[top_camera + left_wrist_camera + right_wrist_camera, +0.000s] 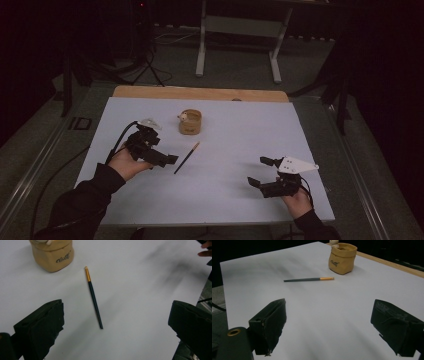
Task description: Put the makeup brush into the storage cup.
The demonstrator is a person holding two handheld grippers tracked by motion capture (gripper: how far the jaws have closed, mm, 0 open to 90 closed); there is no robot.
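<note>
A thin dark brush (186,158) with a gold ferrule lies flat on the white sheet (225,135), its tip toward a tan bag-shaped pot (190,123). My left gripper (162,154) hovers just left of the brush, open and empty. In the left gripper view the brush (93,297) lies ahead between the wide-apart jaws of the left gripper (116,305), with the pot (53,255) at top left. My right gripper (256,170) is open near the front right. In the right gripper view the brush (308,279) and pot (342,258) lie well beyond the right gripper (329,302).
A wooden table edge (200,93) borders the sheet at the back. Behind it, on the floor, stand a white frame (201,45) and a dark tripod (147,60). A small pale figure (183,117) sits on the pot's rim. The other hand's fingers (206,252) show in the left gripper view.
</note>
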